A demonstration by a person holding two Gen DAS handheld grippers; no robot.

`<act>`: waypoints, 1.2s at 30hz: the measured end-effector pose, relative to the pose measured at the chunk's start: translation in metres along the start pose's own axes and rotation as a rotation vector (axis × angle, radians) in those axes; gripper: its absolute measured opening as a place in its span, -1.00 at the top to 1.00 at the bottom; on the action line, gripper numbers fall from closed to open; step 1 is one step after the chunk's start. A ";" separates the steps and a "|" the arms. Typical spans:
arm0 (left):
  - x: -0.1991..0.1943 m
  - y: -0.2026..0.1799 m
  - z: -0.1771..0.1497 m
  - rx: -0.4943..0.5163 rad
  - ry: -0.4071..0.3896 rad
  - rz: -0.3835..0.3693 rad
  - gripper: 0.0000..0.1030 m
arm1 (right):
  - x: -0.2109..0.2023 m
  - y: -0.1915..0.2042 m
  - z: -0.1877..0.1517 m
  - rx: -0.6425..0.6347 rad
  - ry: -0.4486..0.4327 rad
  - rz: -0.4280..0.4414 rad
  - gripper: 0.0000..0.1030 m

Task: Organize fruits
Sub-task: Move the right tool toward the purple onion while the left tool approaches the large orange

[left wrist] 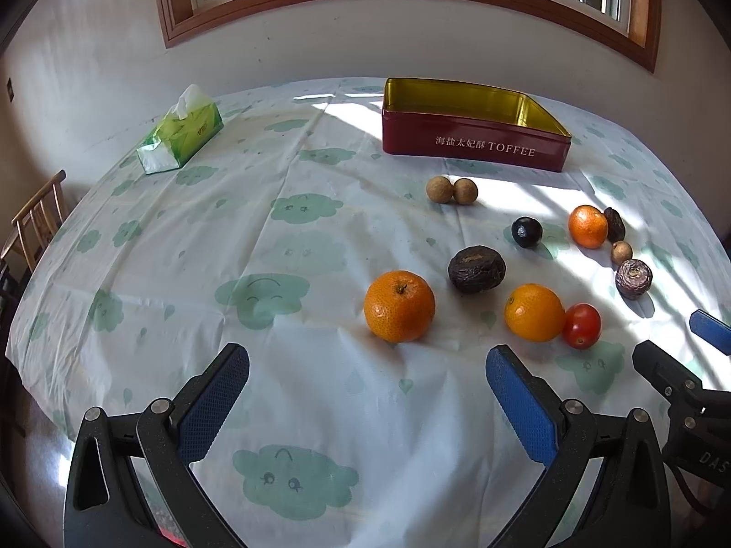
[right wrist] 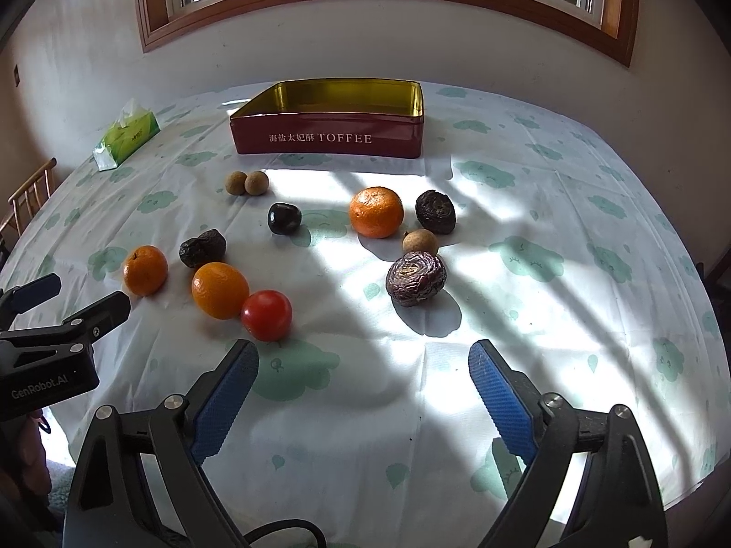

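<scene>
Loose fruit lies on the tablecloth in front of an open red TOFFEE tin (left wrist: pixel 475 148) (right wrist: pixel 326 139), which is empty. Nearest my left gripper (left wrist: pixel 368 381) are an orange (left wrist: pixel 399 306), a dark wrinkled fruit (left wrist: pixel 476 269), a second orange (left wrist: pixel 533 313) and a red tomato (left wrist: pixel 581 325). My right gripper (right wrist: pixel 363 374) is open just short of the tomato (right wrist: pixel 266 315) and a purple wrinkled fruit (right wrist: pixel 415 277). Farther off lie a third orange (right wrist: pixel 376 211), a dark plum (right wrist: pixel 284 218) and two brown longans (right wrist: pixel 246 182). Both grippers are open and empty.
A green tissue pack (left wrist: pixel 180 137) (right wrist: pixel 125 134) sits at the far left of the table. A wooden chair (left wrist: pixel 34 219) stands off the left edge. A wall with a window runs behind the table. The right gripper's fingers (left wrist: pixel 710 331) show at the right edge of the left wrist view.
</scene>
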State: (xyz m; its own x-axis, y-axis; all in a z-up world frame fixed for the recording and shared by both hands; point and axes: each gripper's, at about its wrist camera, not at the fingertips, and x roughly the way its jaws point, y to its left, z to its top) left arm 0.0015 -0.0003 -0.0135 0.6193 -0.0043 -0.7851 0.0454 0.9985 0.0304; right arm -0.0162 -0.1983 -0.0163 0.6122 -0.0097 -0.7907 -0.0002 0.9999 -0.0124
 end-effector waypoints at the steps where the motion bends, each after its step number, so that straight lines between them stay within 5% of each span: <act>1: 0.000 0.000 0.000 0.001 0.001 0.002 -0.99 | 0.000 0.000 0.000 0.000 0.001 0.001 -0.71; 36: 0.007 -0.009 -0.008 -0.011 0.010 -0.011 -0.91 | 0.000 -0.007 -0.002 0.020 0.004 -0.001 -0.55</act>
State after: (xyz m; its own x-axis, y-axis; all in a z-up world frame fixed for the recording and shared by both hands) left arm -0.0008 -0.0092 -0.0238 0.6106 -0.0150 -0.7918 0.0437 0.9989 0.0147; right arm -0.0179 -0.2052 -0.0172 0.6087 -0.0110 -0.7934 0.0163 0.9999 -0.0014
